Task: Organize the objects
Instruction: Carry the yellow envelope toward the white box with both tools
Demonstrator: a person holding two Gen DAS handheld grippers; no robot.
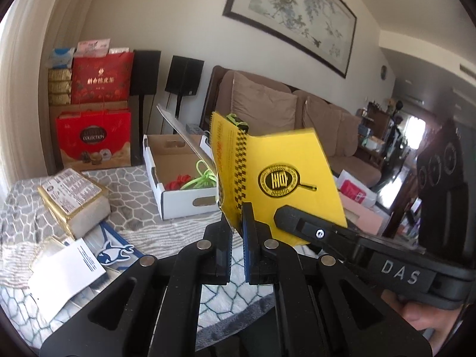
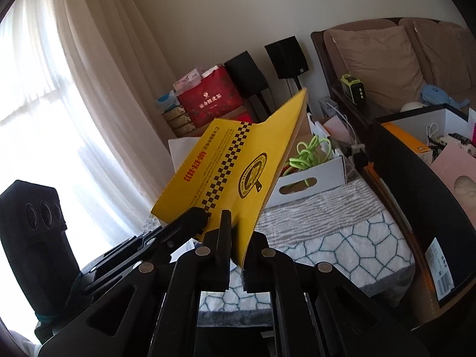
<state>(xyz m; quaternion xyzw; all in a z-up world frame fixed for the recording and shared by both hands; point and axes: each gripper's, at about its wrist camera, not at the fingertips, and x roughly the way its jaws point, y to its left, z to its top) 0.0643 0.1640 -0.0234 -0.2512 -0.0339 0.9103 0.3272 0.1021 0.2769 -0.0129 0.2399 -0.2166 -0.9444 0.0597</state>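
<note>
**Yellow booklet held up by both grippers**

The yellow booklet [image 1: 297, 172] hangs in the air above the patterned blanket [image 1: 131, 196], in front of the white cardboard box [image 1: 178, 202]. The left gripper [image 1: 237, 223] and the right gripper [image 2: 235, 238] are each clamped on its lower edge.

Daylight blows out the curtained window [image 2: 44, 113]; both views are sharp, with fisheye bending and dark corners.

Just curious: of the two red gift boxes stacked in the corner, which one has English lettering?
The lower red box, reading "COLLECTION" on a dark oval; the upper red box carries gold Chinese characters.
</note>
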